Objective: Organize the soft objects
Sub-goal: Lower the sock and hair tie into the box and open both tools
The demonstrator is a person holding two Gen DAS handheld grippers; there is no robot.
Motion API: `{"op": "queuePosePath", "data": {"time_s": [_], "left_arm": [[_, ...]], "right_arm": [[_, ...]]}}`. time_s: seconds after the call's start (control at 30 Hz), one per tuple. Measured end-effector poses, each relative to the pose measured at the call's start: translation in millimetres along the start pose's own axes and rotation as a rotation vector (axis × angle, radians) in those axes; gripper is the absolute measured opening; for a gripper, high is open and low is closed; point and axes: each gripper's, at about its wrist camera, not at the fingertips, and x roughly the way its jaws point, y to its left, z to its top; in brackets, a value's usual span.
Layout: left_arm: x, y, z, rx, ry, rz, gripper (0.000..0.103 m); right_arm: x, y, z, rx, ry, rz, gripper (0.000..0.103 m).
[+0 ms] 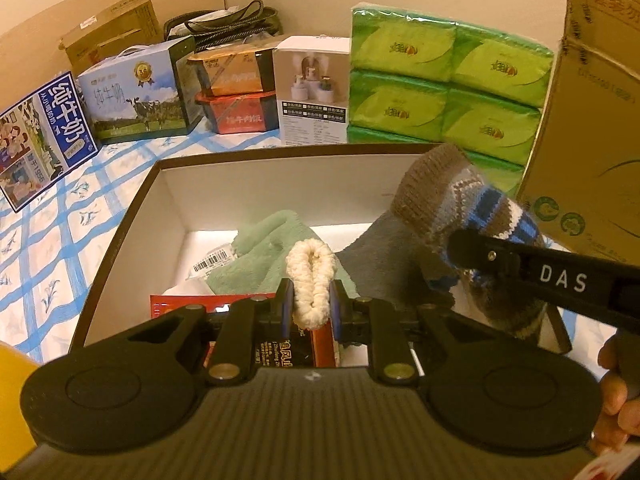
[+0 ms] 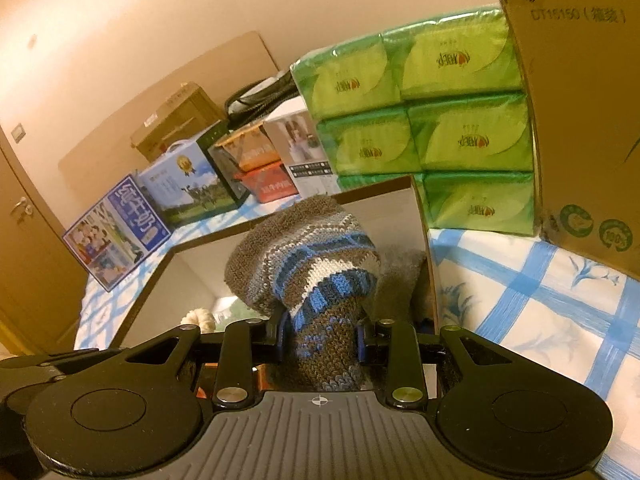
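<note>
home bedroom | checked bedsheet [image 2: 540, 304] | wardrobe door [image 2: 24, 240] | tissue packs [image 1: 444, 80]

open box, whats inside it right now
Inside the open box: a mint green towel, a grey cloth, a barcode tag and red packaging. The grippers hide the near end.

cardboard carton [image 1: 592, 112] cropped at frame edge, grey towel [image 1: 380, 256] partly hidden by knitted sock [image 1: 460, 208]

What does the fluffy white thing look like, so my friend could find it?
Look at the big open box with white inside walls, on the blue-checked cloth. Just above it, the left gripper pinches a cream fuzzy loop between its pads. Unlike the striped knitted sock beside it, it is plain and curled like a ring.
</note>
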Motion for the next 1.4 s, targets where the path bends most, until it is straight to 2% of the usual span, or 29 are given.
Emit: {"op": "queuePosePath", "data": {"time_s": [0.17, 0.23, 0.3, 0.37, 0.73, 0.93, 1.4], "left_arm": [[3.8, 2.0, 1.6, -0.005, -0.004, 0.003, 0.017], [5.2, 2.9, 2.0, -0.007, -0.006, 0.005, 0.017], [5.8, 4.0, 2.2, -0.012, -0.004, 0.001, 0.017], [5.6, 4.5, 2.5, -0.017, -0.009, -0.001, 0.017], [7.2, 2.8, 0.8, -0.015, -0.020, -0.031, 0.018], [11.8, 5.4, -1.0, -0.041, -0.009, -0.035, 0.029], [10.0, 10.2, -7.0, -0.059, 0.013, -0.044, 0.033]], "right_arm": [[6.7, 0.3, 1.3, -0.001, 0.001, -0.010, 0.033], [8.3, 0.3, 1.8, 0.008, -0.003, -0.021, 0.039], [9.2, -1.6, 2.0, 0.038, -0.007, -0.034, 0.058], [8.2, -3.9, 2.7, 0.063, -0.018, -0.045, 0.062], [0.1, -8.0, 4.8, 0.052, -0.026, -0.047, 0.063], [-2.6, -10.5, 2.3, 0.037, -0.020, -0.071, 0.063], [-11.4, -9.0, -1.3, 0.034, -0.015, -0.075, 0.063]]}}
